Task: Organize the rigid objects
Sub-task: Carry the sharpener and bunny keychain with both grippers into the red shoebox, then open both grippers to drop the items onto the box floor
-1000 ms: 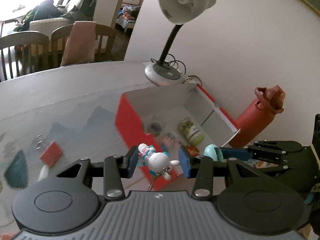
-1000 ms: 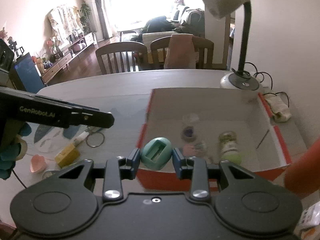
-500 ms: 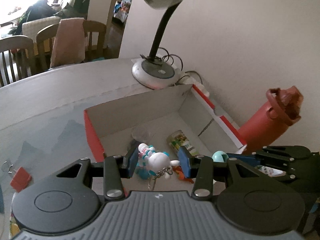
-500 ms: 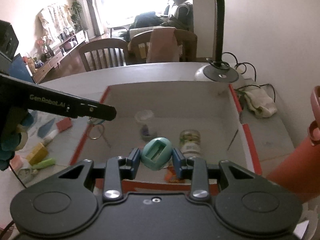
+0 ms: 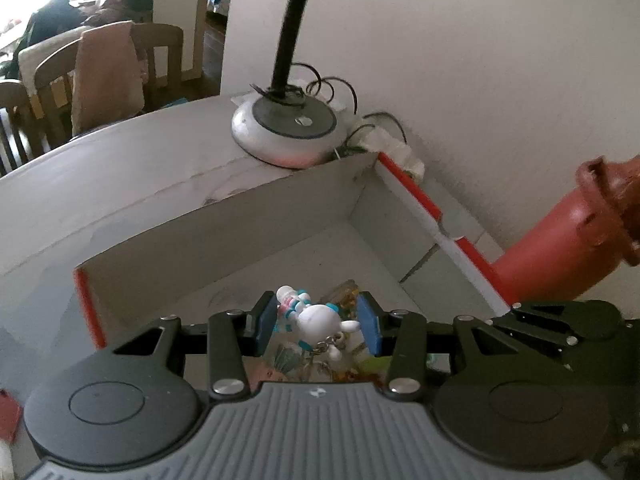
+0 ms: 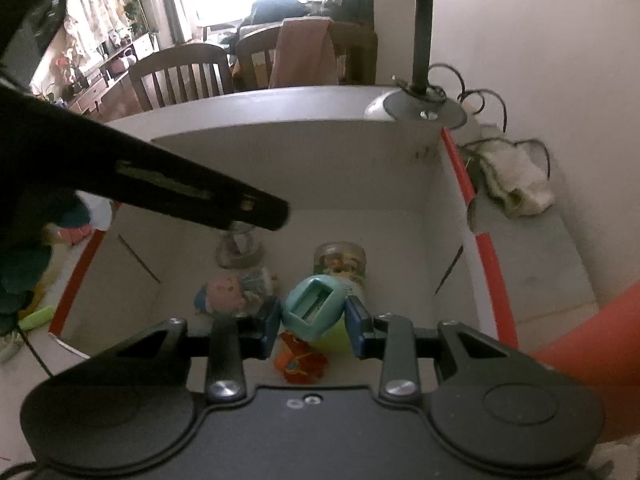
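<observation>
Both tongs are carrying loads over the red-edged box (image 6: 484, 256): the left gripper (image 5: 318, 320) is clamping a white figure keychain (image 5: 318, 320), the right gripper (image 6: 314, 312) is pinching a teal sharpener (image 6: 314, 306). About 4 items, including a small jar (image 6: 340, 260), are already lying inside; a few are waiting outside at left. The floor toward the back wall is offering room, though the lamp base (image 5: 286, 130) and red bottle (image 5: 560, 236) are crowding the rim.

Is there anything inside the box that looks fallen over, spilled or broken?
Nothing looks spilled or broken. In the box a small bottle with a picture label lies on its side on the floor, beside a few loose toys. Each tool holds its item above them: the left tool a white figure keychain, the right tool a teal piece.
</observation>
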`<action>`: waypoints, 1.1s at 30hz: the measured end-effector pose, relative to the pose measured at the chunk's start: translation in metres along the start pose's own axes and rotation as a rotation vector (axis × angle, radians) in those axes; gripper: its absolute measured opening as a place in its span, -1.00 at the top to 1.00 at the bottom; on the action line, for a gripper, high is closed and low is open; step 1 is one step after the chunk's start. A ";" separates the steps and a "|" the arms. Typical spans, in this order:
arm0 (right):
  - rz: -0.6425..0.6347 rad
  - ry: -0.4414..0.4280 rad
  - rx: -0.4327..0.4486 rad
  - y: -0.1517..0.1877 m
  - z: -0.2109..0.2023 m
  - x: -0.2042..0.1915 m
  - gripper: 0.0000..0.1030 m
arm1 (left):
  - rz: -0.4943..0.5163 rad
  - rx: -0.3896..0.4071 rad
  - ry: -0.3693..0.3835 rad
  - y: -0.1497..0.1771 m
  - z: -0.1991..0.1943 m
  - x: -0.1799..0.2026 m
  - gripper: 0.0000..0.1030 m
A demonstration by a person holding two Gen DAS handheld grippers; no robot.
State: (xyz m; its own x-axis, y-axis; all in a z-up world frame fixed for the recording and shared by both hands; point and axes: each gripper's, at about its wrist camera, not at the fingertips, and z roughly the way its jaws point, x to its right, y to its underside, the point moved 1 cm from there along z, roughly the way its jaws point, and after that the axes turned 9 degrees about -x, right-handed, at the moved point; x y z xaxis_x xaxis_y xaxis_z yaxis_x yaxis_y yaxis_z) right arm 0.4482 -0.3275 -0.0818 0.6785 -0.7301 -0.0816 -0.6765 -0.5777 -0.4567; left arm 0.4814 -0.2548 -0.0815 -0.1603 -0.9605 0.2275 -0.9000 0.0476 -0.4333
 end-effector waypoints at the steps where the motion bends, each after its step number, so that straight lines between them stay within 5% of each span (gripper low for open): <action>1: -0.001 -0.001 -0.006 0.000 0.002 0.000 0.35 | 0.006 -0.010 -0.006 -0.002 0.006 0.002 0.16; 15: -0.051 -0.063 -0.082 0.001 0.031 -0.019 0.34 | 0.021 -0.105 -0.059 -0.018 0.065 0.003 0.15; 33: -0.017 -0.111 -0.081 0.011 0.024 -0.017 0.16 | 0.026 -0.153 -0.063 -0.017 0.081 0.007 0.14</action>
State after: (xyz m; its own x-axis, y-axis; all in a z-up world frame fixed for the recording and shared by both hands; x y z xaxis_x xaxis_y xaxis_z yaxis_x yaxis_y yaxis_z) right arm 0.4363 -0.3124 -0.1067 0.7146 -0.6776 -0.1735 -0.6824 -0.6209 -0.3858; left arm 0.5281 -0.2841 -0.1433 -0.1630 -0.9734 0.1609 -0.9478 0.1091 -0.2996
